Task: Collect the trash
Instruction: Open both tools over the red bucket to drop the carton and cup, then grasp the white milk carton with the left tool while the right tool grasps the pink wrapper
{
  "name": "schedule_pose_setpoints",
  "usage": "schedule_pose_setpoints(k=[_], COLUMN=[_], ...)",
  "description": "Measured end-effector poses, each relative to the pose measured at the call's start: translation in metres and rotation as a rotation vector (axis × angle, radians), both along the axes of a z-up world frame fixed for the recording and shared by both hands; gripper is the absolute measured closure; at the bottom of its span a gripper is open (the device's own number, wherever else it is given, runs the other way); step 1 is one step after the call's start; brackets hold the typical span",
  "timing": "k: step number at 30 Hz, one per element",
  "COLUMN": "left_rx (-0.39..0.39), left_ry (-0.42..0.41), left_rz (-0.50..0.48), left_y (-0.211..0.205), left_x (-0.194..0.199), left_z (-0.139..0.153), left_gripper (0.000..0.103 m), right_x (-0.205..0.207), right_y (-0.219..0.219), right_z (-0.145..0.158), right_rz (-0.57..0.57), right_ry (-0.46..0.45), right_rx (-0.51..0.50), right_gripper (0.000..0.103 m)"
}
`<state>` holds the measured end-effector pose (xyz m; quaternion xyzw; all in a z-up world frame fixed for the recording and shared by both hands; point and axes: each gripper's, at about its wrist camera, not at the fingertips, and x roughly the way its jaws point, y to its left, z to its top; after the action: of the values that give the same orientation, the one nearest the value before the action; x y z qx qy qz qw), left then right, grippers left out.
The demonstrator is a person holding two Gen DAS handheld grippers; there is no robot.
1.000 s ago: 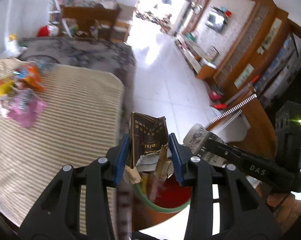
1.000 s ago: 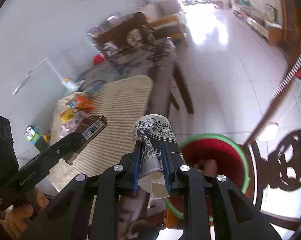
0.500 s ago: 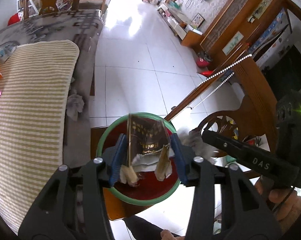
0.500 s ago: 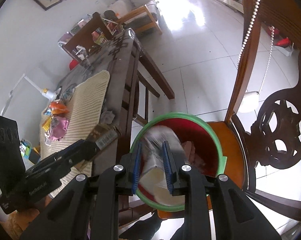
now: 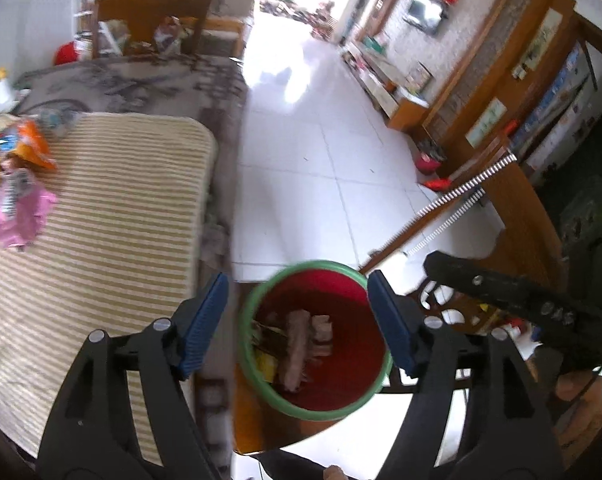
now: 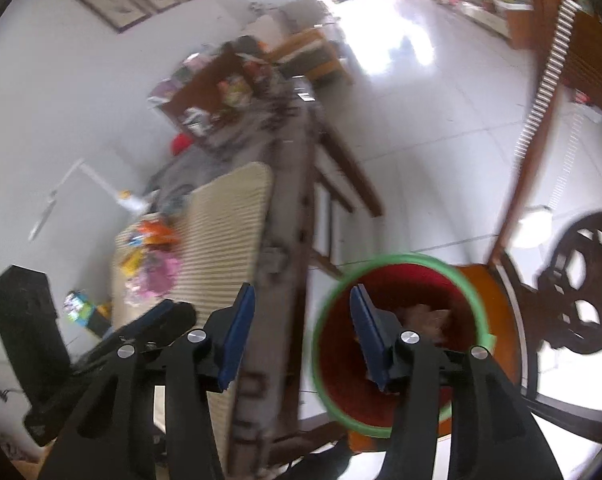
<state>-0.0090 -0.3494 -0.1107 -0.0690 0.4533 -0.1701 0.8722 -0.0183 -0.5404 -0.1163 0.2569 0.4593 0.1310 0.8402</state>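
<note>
Table edge, bin sitting on chair. Both grippers hanging open, empty. Swinging back could be clipping the bin rim, tipping it.

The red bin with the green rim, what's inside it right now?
In the red bin lies a small heap of trash: brownish crumpled pieces and a yellow scrap. Whatever sits beneath the heap is covered.

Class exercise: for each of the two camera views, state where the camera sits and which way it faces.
Left wrist: on the left gripper, open, facing down into the red bin; the right gripper and hand show at right.
Right wrist: on the right gripper, open, facing the bin's rim and the striped mat; the left gripper shows at left.
Shared: bin, mat, wrappers.
</note>
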Motion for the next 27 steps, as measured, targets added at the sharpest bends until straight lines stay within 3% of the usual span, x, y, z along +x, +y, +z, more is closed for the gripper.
schedule_pose_setpoints(k=[5, 10, 14, 16, 18, 22, 24, 27], left_rx=[0.016, 0.012, 0.019, 0.018, 0.038, 0.074, 0.081, 0.068], left_ry=[-0.021, -0.016, -0.015, -0.015, -0.005, -0.029, 0.015, 0.010], left_rz=[0.122, 0.262, 0.307, 0.302, 0.279, 0.267, 0.279, 0.302], left_y=[0.056, 0.138, 0.201, 0.235, 0.269, 0.329, 0.357, 0.400], left_x=[-0.006, -0.009, -0.004, 0.002, 0.010, 0.020, 0.028, 0.028], left_z=[0.006, 0.006, 0.001, -0.003, -0.006, -0.016, -0.023, -0.023], left_gripper=[0.034, 0.034, 0.034, 0.034, 0.034, 0.034, 0.034, 0.034], right_x=[0.016, 0.031, 0.046, 0.056, 0.072, 0.111, 0.129, 0.148], right_y=[0.063, 0.137, 0.212, 0.249, 0.280, 0.339, 0.358, 0.379], right_z=[0.030, 0.046, 0.053, 0.055, 0.049, 0.003, -0.018, -0.046], right_rz=[0.133, 0.255, 0.331, 0.339, 0.291, 0.202, 0.153, 0.120], right_ry=[-0.069, -0.068, -0.054, -0.072, -0.064, 0.068, 0.116, 0.193], right_rx=[0.049, 0.167, 0.254, 0.230, 0.183, 0.107, 0.025, 0.004], right_gripper=[0.048, 0.046, 0.045, 0.038, 0.033, 0.033, 0.033, 0.033])
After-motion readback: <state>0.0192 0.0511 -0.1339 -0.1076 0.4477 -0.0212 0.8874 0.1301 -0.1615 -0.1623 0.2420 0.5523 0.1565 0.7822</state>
